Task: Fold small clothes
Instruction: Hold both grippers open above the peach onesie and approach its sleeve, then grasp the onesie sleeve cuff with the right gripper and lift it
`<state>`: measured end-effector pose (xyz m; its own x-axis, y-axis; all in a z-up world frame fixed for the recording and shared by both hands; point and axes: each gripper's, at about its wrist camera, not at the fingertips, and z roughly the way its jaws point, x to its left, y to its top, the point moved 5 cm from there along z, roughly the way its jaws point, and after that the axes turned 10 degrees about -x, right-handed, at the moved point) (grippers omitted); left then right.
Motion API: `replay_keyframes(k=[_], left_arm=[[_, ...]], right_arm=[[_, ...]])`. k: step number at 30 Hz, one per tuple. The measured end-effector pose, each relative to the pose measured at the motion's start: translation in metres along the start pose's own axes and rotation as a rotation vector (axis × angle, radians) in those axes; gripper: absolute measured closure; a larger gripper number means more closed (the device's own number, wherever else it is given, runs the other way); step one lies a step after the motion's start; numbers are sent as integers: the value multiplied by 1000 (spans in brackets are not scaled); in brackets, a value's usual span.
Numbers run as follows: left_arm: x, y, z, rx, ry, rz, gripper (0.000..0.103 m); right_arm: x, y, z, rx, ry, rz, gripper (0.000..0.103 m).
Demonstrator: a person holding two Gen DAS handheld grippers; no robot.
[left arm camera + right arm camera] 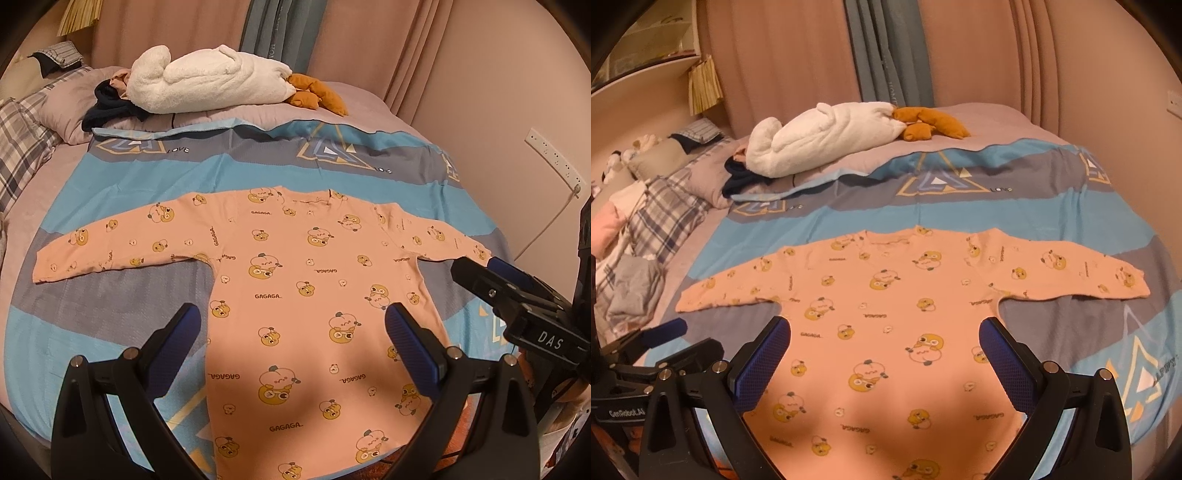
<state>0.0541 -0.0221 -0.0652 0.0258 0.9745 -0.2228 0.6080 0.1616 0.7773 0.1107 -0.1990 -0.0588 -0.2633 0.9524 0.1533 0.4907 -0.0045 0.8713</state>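
Observation:
A small peach long-sleeved shirt (295, 280) (886, 325) printed with yellow cartoon ducks lies flat and spread on the bed, both sleeves stretched out sideways, neck at the far side. My left gripper (293, 325) hovers open above the shirt's lower body with nothing between its blue pads. My right gripper (884, 339) is open too, over the same lower part of the shirt. In the left wrist view the right gripper (476, 267) shows at the right edge, near the right sleeve's cuff. The left gripper (676, 338) appears at the lower left of the right wrist view.
The shirt rests on a blue and grey patterned quilt (129, 184) (1034, 221). A white fluffy bundle (207, 79) and an orange plush (317, 92) lie at the far side. Plaid pillows (18, 147) are at left; a wall with a socket strip (554, 157) is at right.

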Motion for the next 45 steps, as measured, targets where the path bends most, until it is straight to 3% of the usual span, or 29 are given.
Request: replay_keyframes(k=[29,38,45], left_arm=[[5,-7,29,89,-17,-32,6],[6,-16,42,131,2,-43,6],[2,-34,66,209,-5,-61,10]], right_arm=[[-13,3,14,17,-48,36,4],[-34,11,18,3,-48,100,16],[-91,31,23,-19,-54,240,26]])
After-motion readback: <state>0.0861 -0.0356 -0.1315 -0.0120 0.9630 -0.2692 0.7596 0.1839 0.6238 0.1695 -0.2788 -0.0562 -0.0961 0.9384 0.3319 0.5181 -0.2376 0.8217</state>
